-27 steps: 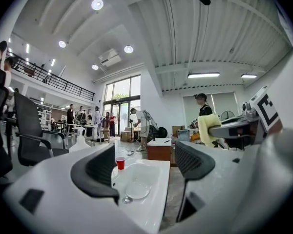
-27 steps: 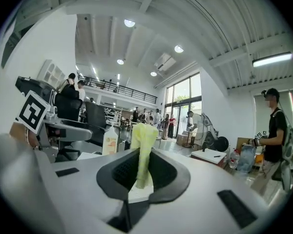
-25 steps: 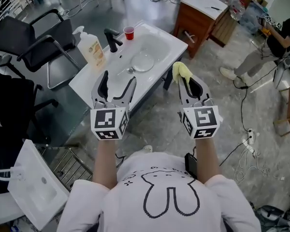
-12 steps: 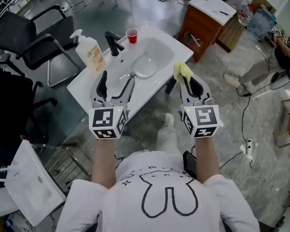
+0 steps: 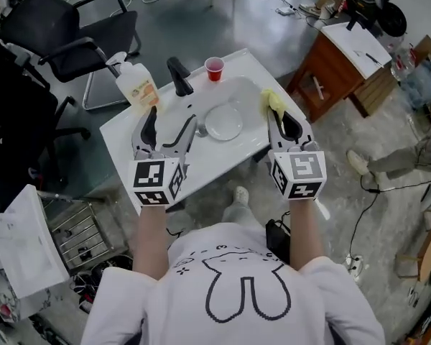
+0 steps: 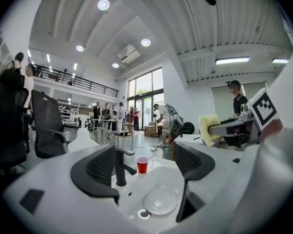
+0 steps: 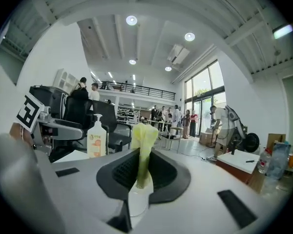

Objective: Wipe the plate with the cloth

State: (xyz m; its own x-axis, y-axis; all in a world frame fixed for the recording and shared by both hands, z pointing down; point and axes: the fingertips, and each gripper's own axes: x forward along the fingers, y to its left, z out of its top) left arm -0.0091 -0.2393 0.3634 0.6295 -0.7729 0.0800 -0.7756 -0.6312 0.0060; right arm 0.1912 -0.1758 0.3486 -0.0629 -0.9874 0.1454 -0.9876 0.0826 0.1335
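The person has stepped up to the sink, so the plate inside it now lies between the empty, spread left claw and the right claw pinching the cloth, apparently unwiped.

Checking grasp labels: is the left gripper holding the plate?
No, the left gripper has its fingers apart and empty, and the plate lies in the sink beyond them.

My head camera looks steeply down on the sink. The camera on my left gripper sits low and close, facing the faucet and red cup, which both views share. The one on my right gripper faces the soap bottle.
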